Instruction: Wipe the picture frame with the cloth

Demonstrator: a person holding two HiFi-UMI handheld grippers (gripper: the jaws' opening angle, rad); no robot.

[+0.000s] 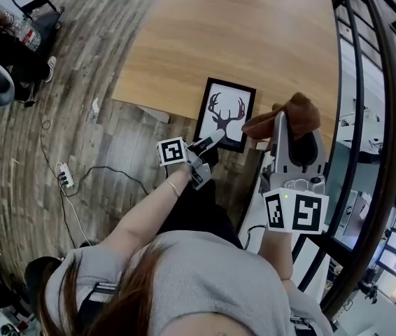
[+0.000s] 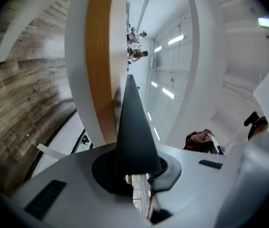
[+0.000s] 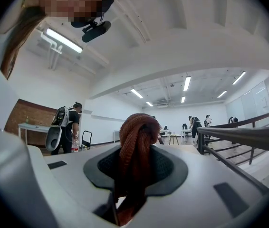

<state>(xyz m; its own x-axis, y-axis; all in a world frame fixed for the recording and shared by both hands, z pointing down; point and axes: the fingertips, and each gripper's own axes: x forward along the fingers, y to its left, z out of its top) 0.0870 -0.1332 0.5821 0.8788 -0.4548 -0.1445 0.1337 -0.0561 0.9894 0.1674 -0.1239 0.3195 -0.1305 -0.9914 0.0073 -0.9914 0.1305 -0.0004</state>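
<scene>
We're looking steeply down on a grey plank floor (image 1: 79, 82), and the big pale wooden desk (image 1: 254, 33) fills the top of the head view. A dark metal railing (image 1: 366, 117) curves down the right side. The picture frame (image 1: 226, 114) is at the desk's near edge: black border, white print with a dark antlered deer head. Its lower end pokes out past the edge, over the floor. We can't tell whether it rests on the desk or is lifted off it.

To its right is the cloth (image 1: 299, 110), a rust-brown knitted bundle. Its left tip overlaps the frame's lower right corner in the head view, but we can't say if they touch. The right gripper (image 1: 282, 121) has it, with its jaws pinching the bunched fabric, which bulges up between the pads in the right gripper view.

The left gripper (image 1: 212, 142) sits at the frame's lower left corner. In its own view a thin black edge rises straight out from between the jaws, so they are clamped tight on the frame's border.

Smallest of all, a white power strip (image 1: 64, 176) lies on the floor at far left, with a cable trailing off it
</scene>
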